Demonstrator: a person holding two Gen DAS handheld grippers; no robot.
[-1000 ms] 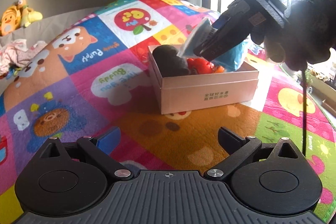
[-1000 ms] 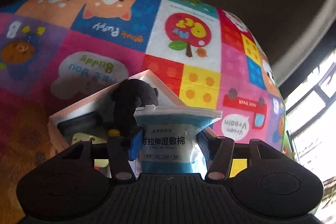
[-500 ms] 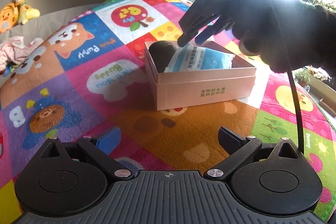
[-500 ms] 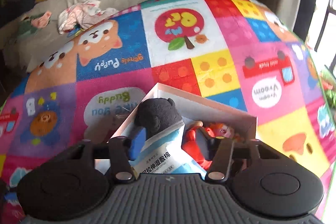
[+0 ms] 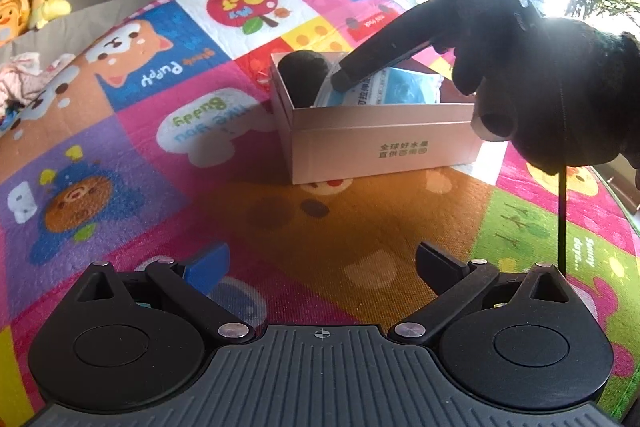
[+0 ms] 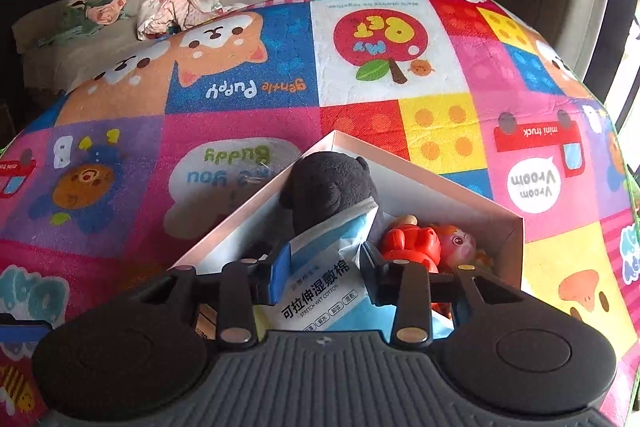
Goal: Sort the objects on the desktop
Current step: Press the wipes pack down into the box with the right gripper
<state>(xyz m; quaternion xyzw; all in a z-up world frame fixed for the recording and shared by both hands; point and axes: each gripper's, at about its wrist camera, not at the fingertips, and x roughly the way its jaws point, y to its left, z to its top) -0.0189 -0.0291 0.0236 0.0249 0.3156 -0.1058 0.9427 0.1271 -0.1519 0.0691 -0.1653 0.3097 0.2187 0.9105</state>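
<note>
R gripper [image 6: 320, 267] sits over pink box [image 5: 384, 143], centre-right of L view, lower centre of R view. Wet-cotton pack [image 6: 320, 283] lies in box btwn the two fingers, long axis running away from the cam toward black plush [image 6: 328, 187]. Fingers spread, gaps visible both sides of pack, so released, not clamping. Red doll [image 6: 424, 243] just right of pack.

L gripper [image 5: 320, 263] low in its frame, wide apart, holding nothing, over play mat [image 5: 120, 131], box straight ahead but well apart.

Judgement: pack is placed; R is nearer, only needs a straight pull-back w/o snagging pack.
</note>
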